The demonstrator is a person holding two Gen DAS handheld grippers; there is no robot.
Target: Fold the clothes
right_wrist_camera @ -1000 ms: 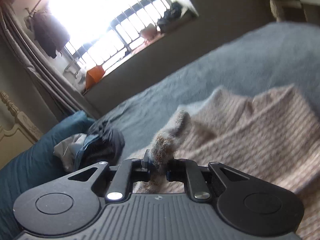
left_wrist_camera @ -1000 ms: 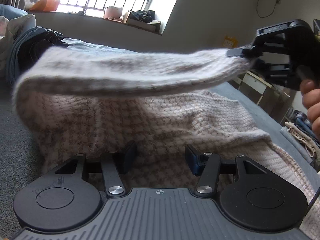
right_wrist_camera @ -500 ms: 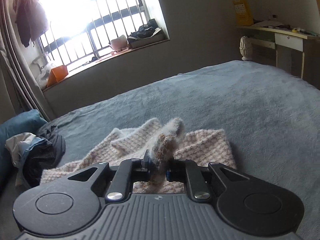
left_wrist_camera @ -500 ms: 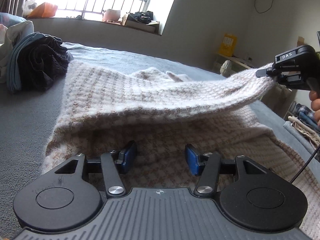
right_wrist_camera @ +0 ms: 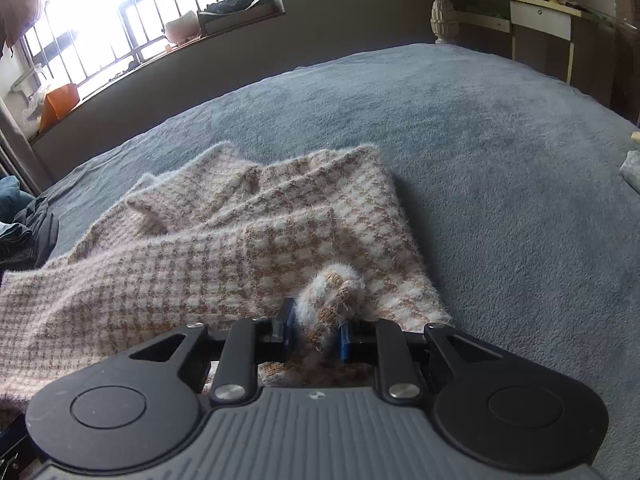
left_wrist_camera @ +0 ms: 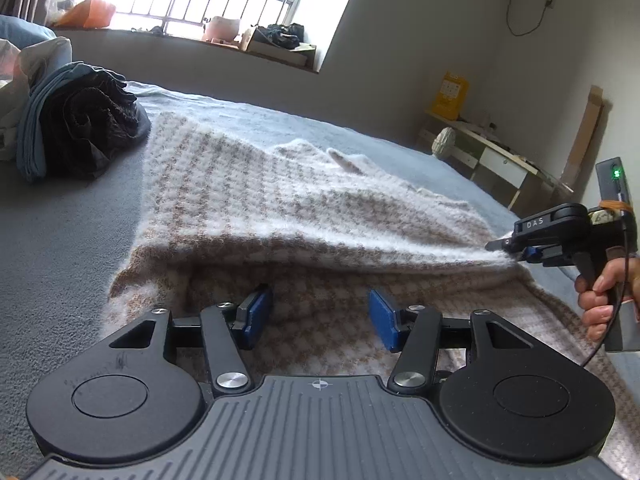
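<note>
A fuzzy cream-and-brown houndstooth sweater point(left_wrist_camera: 280, 200) lies on the grey bed point(left_wrist_camera: 60, 220). Its near part is folded over the rest, and the fold's right end stays slightly lifted. My right gripper point(left_wrist_camera: 510, 248), held by a hand point(left_wrist_camera: 600, 300), pinches that end. In the right wrist view a bunched tuft of the sweater point(right_wrist_camera: 328, 304) sits between the blue pads of my right gripper point(right_wrist_camera: 316, 332); its jaws are opening, still touching the fabric. My left gripper point(left_wrist_camera: 320, 316) hovers open over the sweater's near edge, with nothing between its pads.
A pile of dark and blue clothes point(left_wrist_camera: 80, 128) lies at the bed's left, also seen in the right wrist view point(right_wrist_camera: 28, 232). A desk point(left_wrist_camera: 500, 156) stands beyond the bed's right side. Bare grey blanket point(right_wrist_camera: 480, 160) stretches to the right of the sweater.
My right gripper has sunk and carried the sweater's fold down across the body; the flap went from high in the air to nearly flat. Its jaws have widened a little. The left gripper stayed put.
</note>
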